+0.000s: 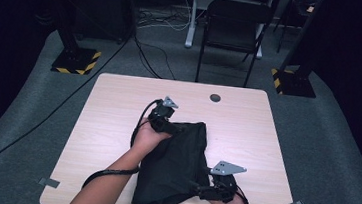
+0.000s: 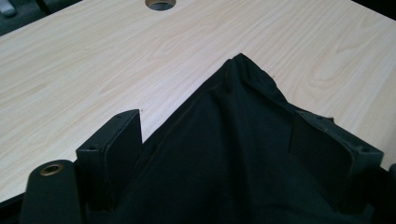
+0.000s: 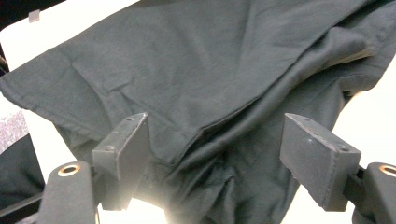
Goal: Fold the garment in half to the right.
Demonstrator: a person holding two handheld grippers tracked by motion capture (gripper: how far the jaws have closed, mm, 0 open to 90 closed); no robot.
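Dark carpet, a folding chair (image 1: 236, 24) and trailing cables surround a pale wood table (image 1: 113, 105), which bears a single black garment (image 1: 175, 164) lying folded at its near middle. All positions below are given relative to this garment.

Left gripper (image 1: 164, 111): at the garment's far corner, jaws spread; in the left gripper view the cloth (image 2: 233, 154) lies loose between the two pads (image 2: 122, 140), which do not press on it.

Right gripper (image 1: 210, 189): at the near right edge, jaws likewise spread, with folds of fabric (image 3: 210, 93) between them but not pinched.

Handling, as judged: a light, limp knit that will sag and crease rather than hold shape; neither fragile nor slippery, though layers may slide over one another. Best grip points are the hemmed edges and corners, where the cloth is doubled; a grip on a flat panel risks catching only the top layer.

Containers: none on the table; a round cable hole (image 1: 215, 98) lies beyond the garment's far edge.
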